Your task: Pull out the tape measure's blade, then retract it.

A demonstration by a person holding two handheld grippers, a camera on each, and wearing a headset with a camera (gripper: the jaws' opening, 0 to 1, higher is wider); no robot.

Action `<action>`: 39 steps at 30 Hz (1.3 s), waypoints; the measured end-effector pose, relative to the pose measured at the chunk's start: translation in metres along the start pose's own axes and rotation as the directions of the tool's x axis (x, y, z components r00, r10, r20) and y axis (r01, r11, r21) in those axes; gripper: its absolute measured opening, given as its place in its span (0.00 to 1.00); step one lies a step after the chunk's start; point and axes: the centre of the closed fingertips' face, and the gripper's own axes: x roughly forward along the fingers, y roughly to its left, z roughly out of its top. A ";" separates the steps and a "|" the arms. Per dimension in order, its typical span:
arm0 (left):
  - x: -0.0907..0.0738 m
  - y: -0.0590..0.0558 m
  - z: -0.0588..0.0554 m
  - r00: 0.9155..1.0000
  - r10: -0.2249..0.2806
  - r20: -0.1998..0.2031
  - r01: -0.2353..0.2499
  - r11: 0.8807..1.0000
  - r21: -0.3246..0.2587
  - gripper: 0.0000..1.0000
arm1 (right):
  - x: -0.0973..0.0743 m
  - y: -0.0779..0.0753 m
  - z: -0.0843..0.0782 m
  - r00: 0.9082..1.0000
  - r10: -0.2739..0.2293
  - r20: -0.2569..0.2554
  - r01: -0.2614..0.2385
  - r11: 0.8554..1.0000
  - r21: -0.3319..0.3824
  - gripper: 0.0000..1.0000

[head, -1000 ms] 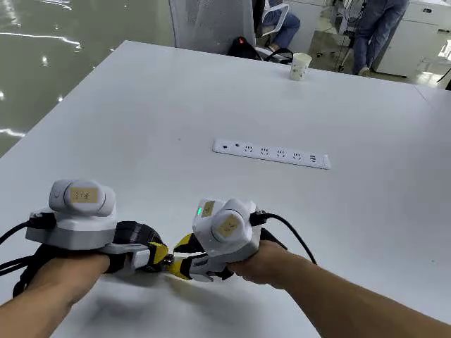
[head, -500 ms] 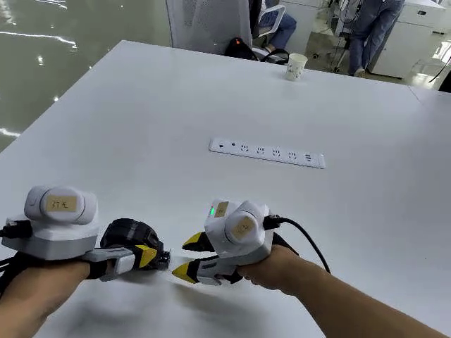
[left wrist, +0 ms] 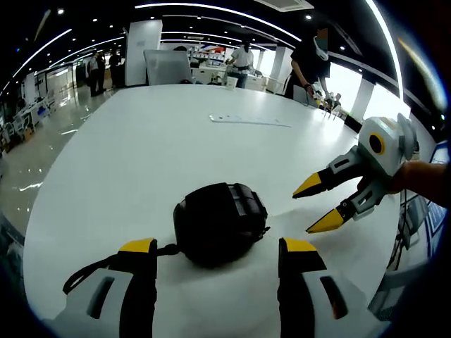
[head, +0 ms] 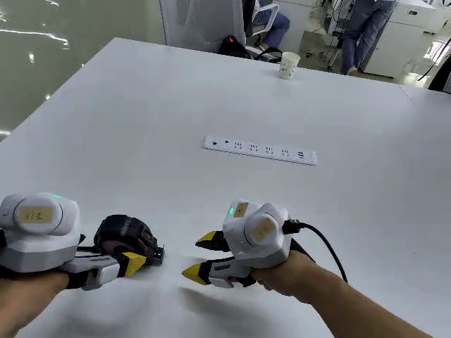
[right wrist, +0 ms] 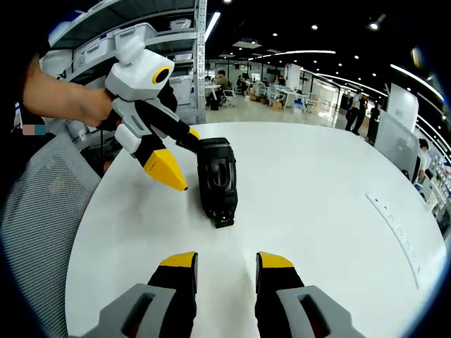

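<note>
While both forearms reach in from the bottom edge of the head view, cut off by the frame, the left gripper (head: 127, 256) lies low on the white table (head: 211, 91). One yellow tip sits beside the black tape measure (head: 125, 236), and the other jaw is hidden behind the case. The right gripper (head: 201, 256) points left toward it, jaws spread and holding nothing, near the case but apart from it. In the left gripper view, the jaws stand wide apart, the tape measure resting on the table between and just ahead of the tips; contact cannot be made out. In the right gripper view, the jaws are parted and empty, the case's narrow end turned toward them.
</note>
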 end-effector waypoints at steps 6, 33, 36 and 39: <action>-0.004 -0.004 -0.004 1.000 -0.026 0.007 0.026 0.999 0.027 0.70 | -0.013 0.002 -0.006 1.000 -0.018 0.020 0.017 0.999 0.037 0.33; -0.024 -0.025 -0.010 0.981 -0.174 0.091 0.155 0.971 0.182 0.84 | -0.064 0.015 -0.032 0.982 -0.167 0.093 0.148 0.972 0.181 0.52; -0.026 -0.028 -0.011 0.978 -0.192 0.088 0.170 0.963 0.211 0.85 | -0.069 0.017 -0.035 0.978 -0.182 0.097 0.162 0.969 0.186 0.55; -0.028 -0.029 -0.011 0.975 -0.202 0.094 0.176 0.957 0.231 0.88 | -0.074 0.019 -0.037 0.975 -0.196 0.104 0.171 0.963 0.207 0.59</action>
